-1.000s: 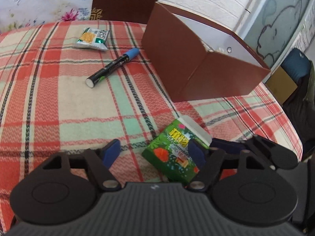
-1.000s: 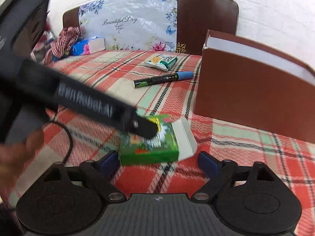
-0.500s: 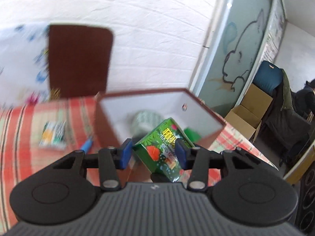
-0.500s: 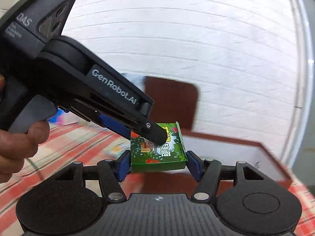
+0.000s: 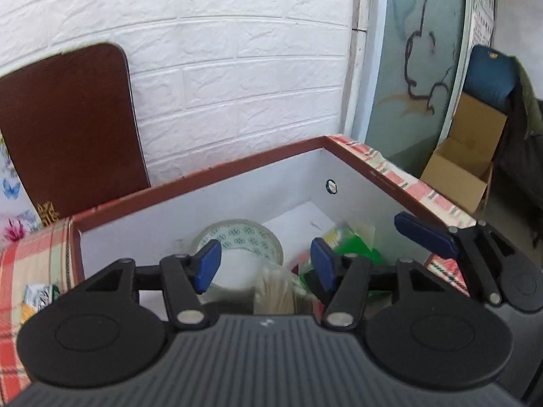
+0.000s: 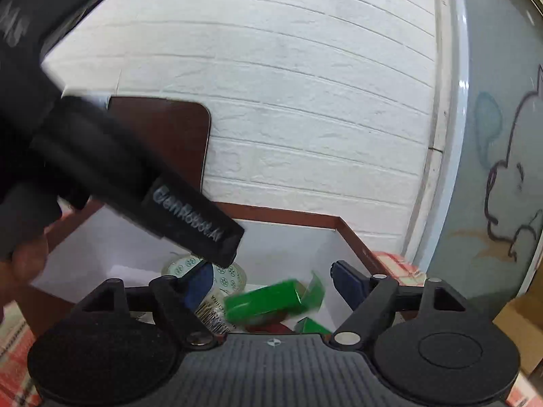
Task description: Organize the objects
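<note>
My left claw and right claw are both opening over the box; the green carton, held a moment ago, drops inside.

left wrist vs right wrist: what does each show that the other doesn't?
Left wrist only: a snack packet on the plaid tablecloth, a cardboard carton on the floor, and the right gripper.
Right wrist only: the blurred green box over the brown box, free of the pads, and the left gripper's body, jaws opening.
Both: the brown box, the tape roll inside it, the brown chair back, and the white brick wall.
</note>
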`<act>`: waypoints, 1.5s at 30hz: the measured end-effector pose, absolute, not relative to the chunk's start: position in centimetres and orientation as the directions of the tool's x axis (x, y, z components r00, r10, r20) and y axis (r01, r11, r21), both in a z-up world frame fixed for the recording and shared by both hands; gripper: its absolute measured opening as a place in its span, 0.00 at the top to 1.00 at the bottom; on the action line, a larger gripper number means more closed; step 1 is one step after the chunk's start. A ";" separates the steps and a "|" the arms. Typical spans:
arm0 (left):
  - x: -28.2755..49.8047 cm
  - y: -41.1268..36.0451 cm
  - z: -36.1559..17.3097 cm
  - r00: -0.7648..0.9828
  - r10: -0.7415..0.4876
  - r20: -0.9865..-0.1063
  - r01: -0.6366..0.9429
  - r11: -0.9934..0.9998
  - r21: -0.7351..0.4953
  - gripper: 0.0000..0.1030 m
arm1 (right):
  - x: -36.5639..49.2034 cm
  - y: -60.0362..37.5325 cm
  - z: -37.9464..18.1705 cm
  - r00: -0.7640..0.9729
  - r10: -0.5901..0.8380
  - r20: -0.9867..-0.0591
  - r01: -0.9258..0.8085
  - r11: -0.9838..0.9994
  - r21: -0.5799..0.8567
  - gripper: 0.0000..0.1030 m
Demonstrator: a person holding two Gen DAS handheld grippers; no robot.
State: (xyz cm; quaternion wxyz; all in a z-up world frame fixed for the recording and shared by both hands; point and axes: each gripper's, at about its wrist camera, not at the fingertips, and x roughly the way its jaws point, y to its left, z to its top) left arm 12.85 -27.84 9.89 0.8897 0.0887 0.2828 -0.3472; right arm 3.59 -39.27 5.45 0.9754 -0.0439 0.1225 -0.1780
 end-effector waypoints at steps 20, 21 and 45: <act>8.7 -2.1 4.0 0.747 -0.273 -0.606 0.283 0.956 -0.082 0.43 | -2.6 -24.9 4.3 0.916 0.165 -0.367 -0.181 0.983 -0.010 0.56; 8.9 -0.7 3.0 0.751 -0.236 -0.617 0.247 0.967 -0.069 0.43 | -1.7 -24.0 3.9 0.896 0.191 -0.400 -0.212 0.977 -0.008 0.59; 9.5 6.8 -1.9 0.837 -0.095 -0.538 0.071 0.995 -0.066 0.28 | 8.5 -20.0 0.2 0.806 0.024 -0.592 0.030 0.996 0.082 0.84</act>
